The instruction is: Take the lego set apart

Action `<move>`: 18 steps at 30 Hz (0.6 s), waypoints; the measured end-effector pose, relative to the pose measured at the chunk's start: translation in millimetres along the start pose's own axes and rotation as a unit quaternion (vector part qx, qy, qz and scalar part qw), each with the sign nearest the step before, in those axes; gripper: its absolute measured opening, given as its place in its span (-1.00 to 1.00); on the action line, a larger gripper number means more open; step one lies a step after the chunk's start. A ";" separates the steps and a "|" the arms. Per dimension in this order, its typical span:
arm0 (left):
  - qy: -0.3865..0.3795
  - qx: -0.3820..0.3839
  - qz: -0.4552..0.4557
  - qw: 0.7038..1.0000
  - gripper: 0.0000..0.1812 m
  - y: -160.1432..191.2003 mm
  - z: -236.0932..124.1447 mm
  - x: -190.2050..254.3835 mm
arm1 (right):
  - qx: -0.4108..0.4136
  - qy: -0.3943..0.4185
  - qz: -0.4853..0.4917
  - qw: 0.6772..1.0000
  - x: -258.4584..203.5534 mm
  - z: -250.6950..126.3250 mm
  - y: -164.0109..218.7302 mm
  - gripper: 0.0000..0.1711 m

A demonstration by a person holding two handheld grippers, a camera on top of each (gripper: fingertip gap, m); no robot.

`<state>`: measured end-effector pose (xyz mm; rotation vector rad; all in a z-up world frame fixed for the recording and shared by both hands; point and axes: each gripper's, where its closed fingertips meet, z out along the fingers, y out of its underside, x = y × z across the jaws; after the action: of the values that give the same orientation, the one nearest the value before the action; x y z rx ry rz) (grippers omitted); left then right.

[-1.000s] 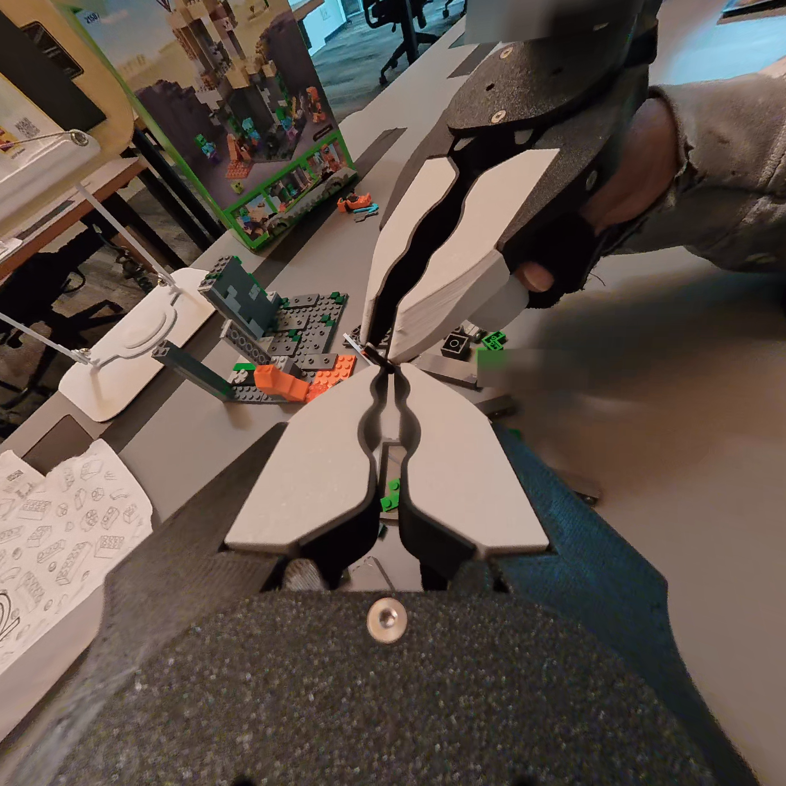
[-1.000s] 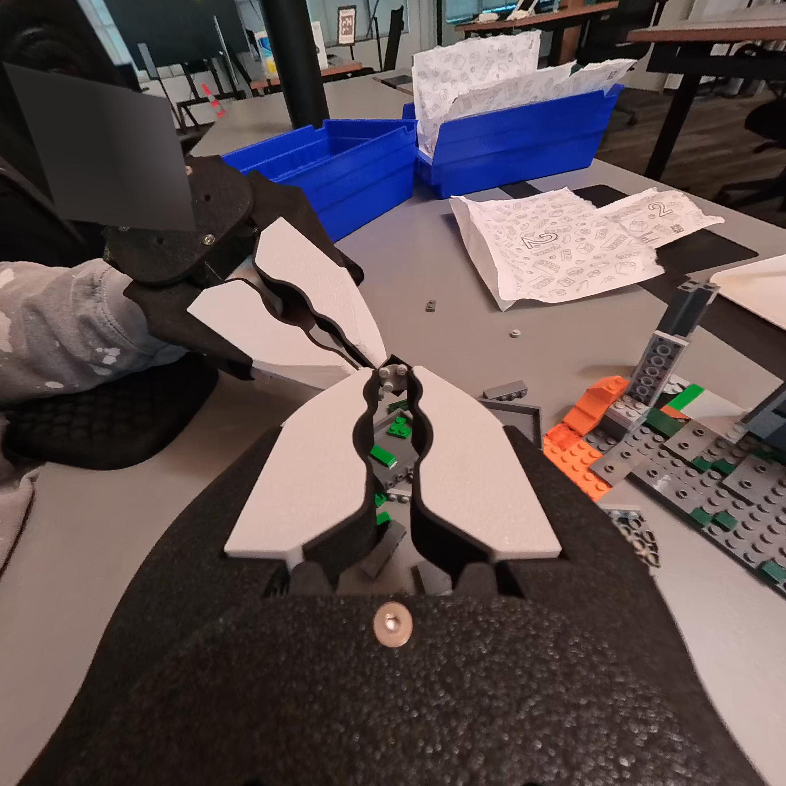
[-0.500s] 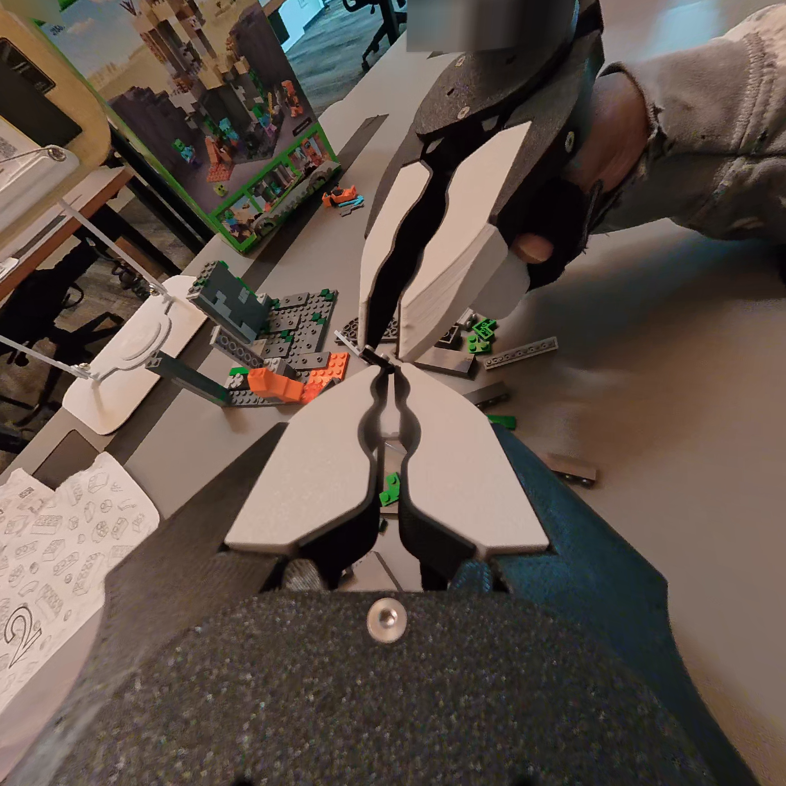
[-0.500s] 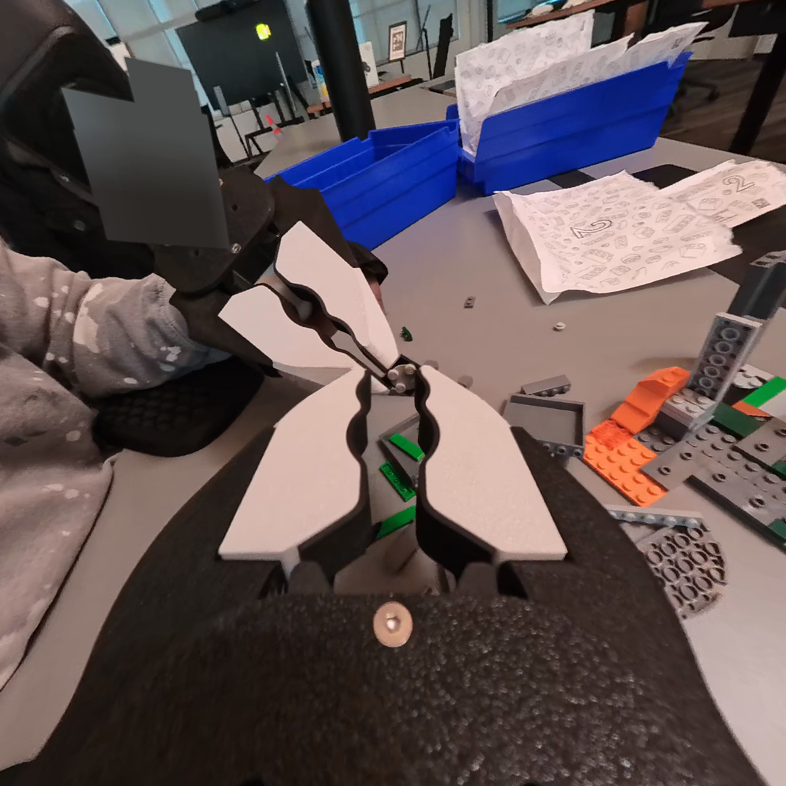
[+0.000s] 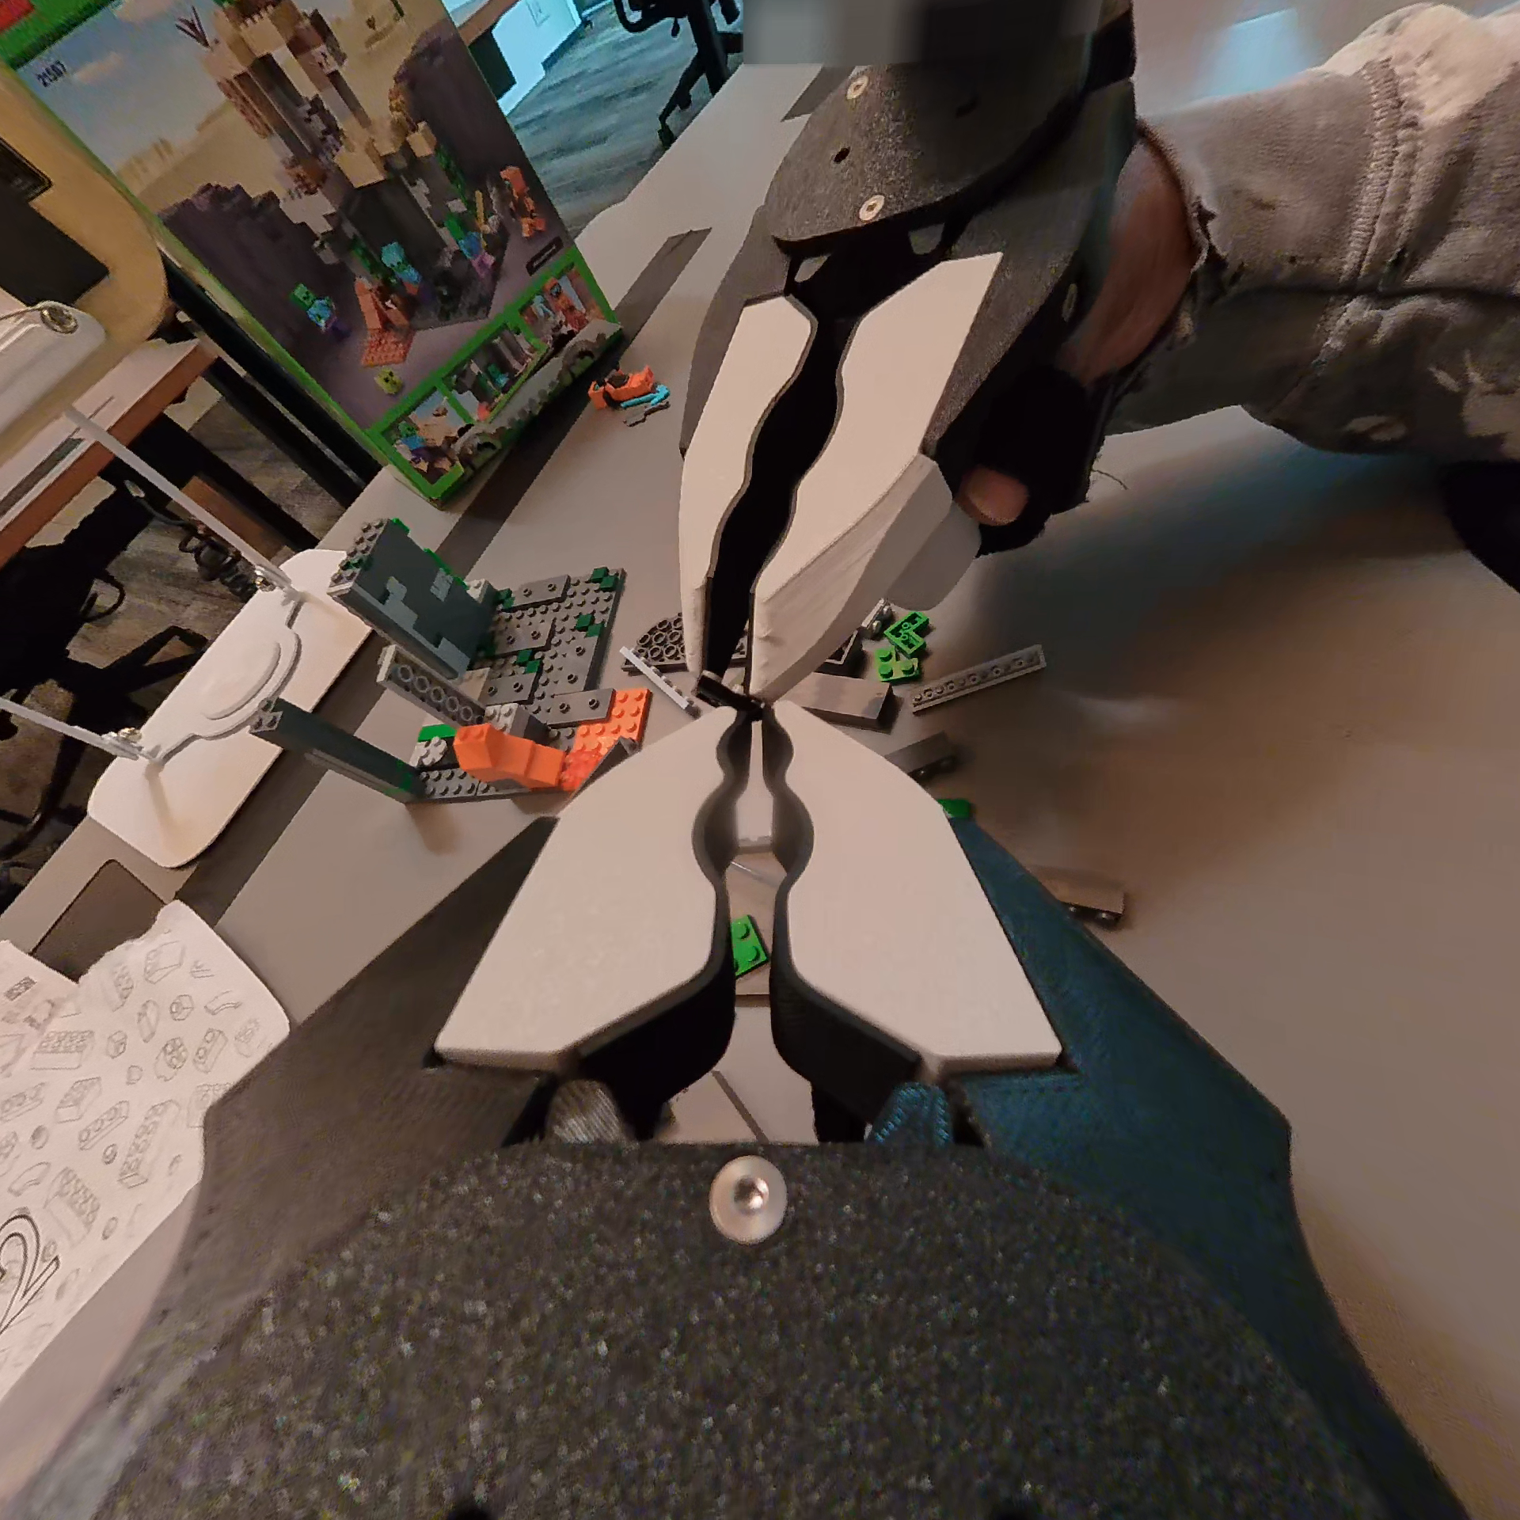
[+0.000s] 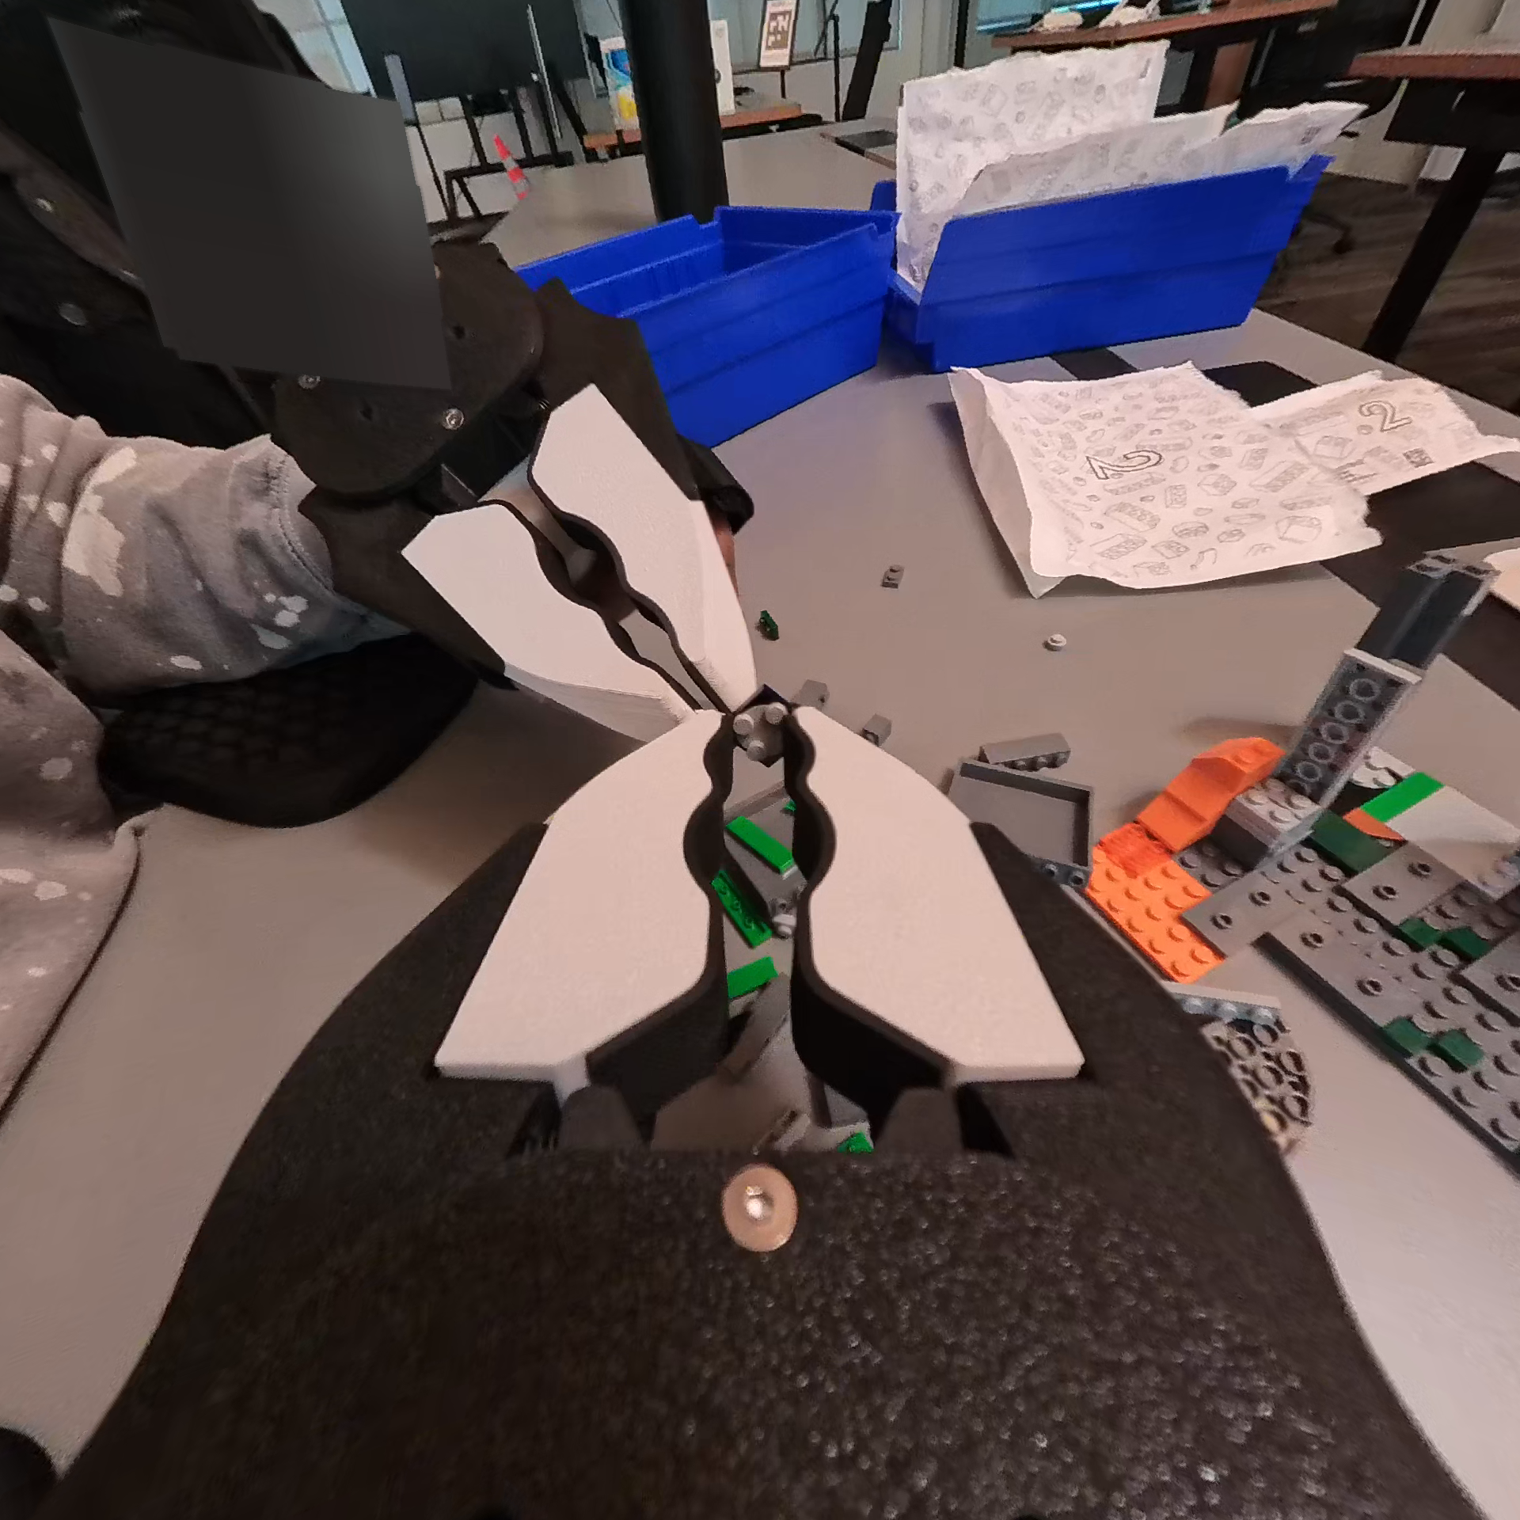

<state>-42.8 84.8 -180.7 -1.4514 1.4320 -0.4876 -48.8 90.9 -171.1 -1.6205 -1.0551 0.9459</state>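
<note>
An office room, with a grey bench (image 6: pixel 864 510) under my tools and two blue bins (image 6: pixel 1069 255) at its far edge. My right tongs (image 6: pixel 761 732) are clenched on a small grey studded lego piece (image 6: pixel 761 730), held above the bench; my left tongs (image 5: pixel 750 714) pinch its other end tip to tip, closed on it. The half-dismantled lego build (image 5: pixel 526 683) sits just beyond, loose green plates (image 5: pixel 901 646) scattered near. I judge the danger is a sudden snap apart: the tiny piece could spring away, or slip and drop among the loose parts.
</note>
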 end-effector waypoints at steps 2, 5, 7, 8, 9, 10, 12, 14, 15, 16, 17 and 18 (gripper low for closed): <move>-0.004 -0.001 -0.007 1.000 -0.97 0.1 -0.1 -2.0 | 0.000 0.006 -0.004 1.000 1.3 0.3 -0.6 -0.87; -0.009 -0.006 -0.016 1.000 -0.96 2.0 0.9 -4.6 | -0.006 0.019 -0.013 1.000 4.0 1.1 0.2 -0.87; -0.009 -0.008 -0.022 1.000 -0.96 3.3 1.5 -5.5 | -0.011 0.025 -0.019 0.999 5.3 1.5 1.3 -0.88; -0.012 -0.009 -0.025 1.000 -0.97 3.6 1.6 -6.7 | -0.011 0.032 -0.021 0.999 7.2 0.6 1.3 -0.88; -0.021 -0.015 -0.028 0.999 -0.96 5.4 1.0 -10.2 | -0.010 0.043 -0.024 0.999 10.7 -1.5 0.9 -1.00; -0.029 -0.013 -0.031 0.999 -0.96 5.5 -0.6 -14.2 | -0.008 0.045 -0.027 0.999 11.9 -4.2 0.3 -1.00; -0.019 0.003 -0.048 0.999 -0.96 0.9 -4.6 -15.9 | -0.004 0.047 -0.028 0.998 13.0 -8.5 -2.5 -1.00; -0.025 0.004 -0.050 0.998 -0.96 0.3 -6.3 -18.8 | -0.005 0.050 -0.032 0.998 12.0 -8.3 -4.4 -1.00; -0.027 0.002 -0.048 0.998 -0.96 1.0 -5.9 -19.0 | -0.005 0.051 -0.034 0.998 11.3 -6.6 -4.9 -1.00; -0.027 0.001 -0.049 0.998 -0.96 1.4 -5.1 -18.3 | -0.005 0.052 -0.037 0.998 10.4 -4.4 -5.0 -0.99; -0.027 0.001 -0.049 0.998 -0.96 1.3 -4.4 -17.9 | -0.008 0.051 -0.037 0.998 8.9 -1.7 -4.3 -0.89; -0.028 0.002 -0.048 0.998 -0.96 1.0 -4.0 -17.8 | -0.013 0.047 -0.034 0.998 7.2 0.9 -3.2 -0.82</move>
<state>-50.6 99.8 -173.6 -1.5251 1.3218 -0.5057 -47.9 98.5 -169.0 -1.6246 -1.0556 0.8068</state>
